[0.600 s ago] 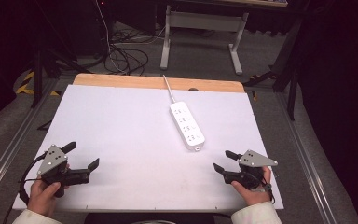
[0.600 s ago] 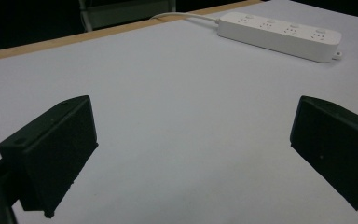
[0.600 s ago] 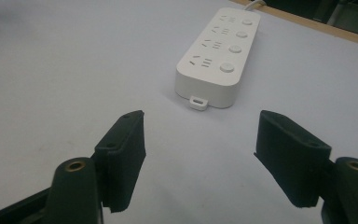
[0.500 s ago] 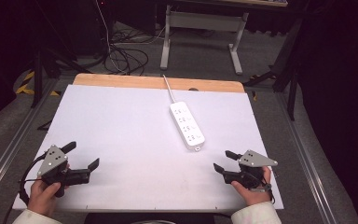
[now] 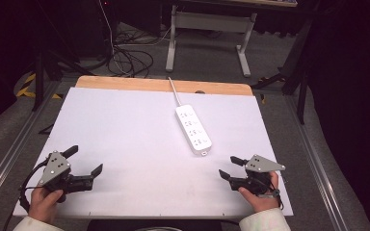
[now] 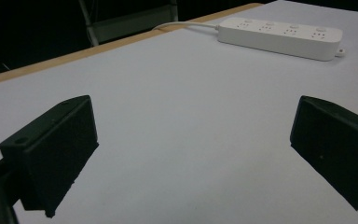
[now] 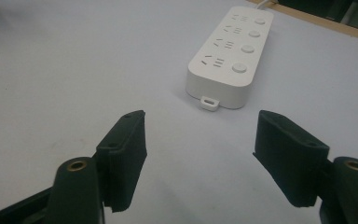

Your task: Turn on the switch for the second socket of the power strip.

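A white power strip (image 5: 193, 129) with several sockets and round buttons lies on the white table (image 5: 125, 125), right of centre; its cord runs off the far edge. It also appears far off in the left gripper view (image 6: 282, 37) and close ahead in the right gripper view (image 7: 228, 56). My left gripper (image 5: 83, 160) rests at the near left corner, held by a hand, jaws wide apart and empty (image 6: 191, 149). My right gripper (image 5: 231, 167) sits at the near right, just short of the strip's near end, open with nothing between its jaws (image 7: 200, 149).
A wooden strip (image 5: 164, 85) edges the table's far side. Beyond it are loose black cables (image 5: 130, 57) on the floor and the grey legs of a stand (image 5: 207, 33). Metal rails (image 5: 9, 154) run along both sides of the table.
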`<state>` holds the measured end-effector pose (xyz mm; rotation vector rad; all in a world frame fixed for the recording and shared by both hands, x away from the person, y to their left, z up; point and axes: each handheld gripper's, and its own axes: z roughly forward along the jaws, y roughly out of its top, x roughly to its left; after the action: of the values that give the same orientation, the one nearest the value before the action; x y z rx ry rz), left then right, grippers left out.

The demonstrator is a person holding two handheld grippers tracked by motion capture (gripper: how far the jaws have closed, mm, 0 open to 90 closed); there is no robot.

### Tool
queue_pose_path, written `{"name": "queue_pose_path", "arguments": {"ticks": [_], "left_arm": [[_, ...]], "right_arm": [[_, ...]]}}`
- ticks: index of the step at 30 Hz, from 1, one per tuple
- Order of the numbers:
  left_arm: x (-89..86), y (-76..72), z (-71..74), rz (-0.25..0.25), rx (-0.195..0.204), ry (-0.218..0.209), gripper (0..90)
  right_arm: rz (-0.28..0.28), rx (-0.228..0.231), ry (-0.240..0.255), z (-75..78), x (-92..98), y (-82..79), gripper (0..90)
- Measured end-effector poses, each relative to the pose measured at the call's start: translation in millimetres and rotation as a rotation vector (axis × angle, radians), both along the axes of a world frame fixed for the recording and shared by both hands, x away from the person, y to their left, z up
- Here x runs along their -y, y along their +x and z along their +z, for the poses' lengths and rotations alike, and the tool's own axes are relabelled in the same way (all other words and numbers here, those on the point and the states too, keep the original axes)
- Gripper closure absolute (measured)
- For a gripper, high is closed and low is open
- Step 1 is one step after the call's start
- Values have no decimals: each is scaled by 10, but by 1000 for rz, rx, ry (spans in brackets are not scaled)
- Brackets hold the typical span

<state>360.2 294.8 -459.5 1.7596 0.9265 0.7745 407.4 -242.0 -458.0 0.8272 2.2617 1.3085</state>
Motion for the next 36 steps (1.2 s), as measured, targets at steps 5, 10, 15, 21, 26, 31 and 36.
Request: {"name": "queue_pose_path", "arguments": {"ticks": [5, 10, 15, 21, 26, 31, 36], "left_arm": [[9, -24, 19, -4, 13, 10, 9], [2, -4, 40, -9, -60, -28, 4], [14, -19, 37, -11, -36, 12, 7], [-6, -19, 27, -5, -30, 18, 8], [-8, -24, 32, -1, -27, 24, 8], [-6, -25, 37, -11, -35, 19, 8], [-3, -20, 32, -12, -35, 26, 8]], "right_arm": [[3, -1, -9, 18, -13, 4, 367], [12, -18, -13, 87, -51, 36, 405], [5, -38, -33, 146, -83, 57, 427], [8, -55, -40, 301, -128, 143, 437], [15, -71, -52, 442, -197, 229, 437], [30, -77, -84, 555, -299, 304, 434], [31, -80, -94, 654, -378, 389, 433]]}}
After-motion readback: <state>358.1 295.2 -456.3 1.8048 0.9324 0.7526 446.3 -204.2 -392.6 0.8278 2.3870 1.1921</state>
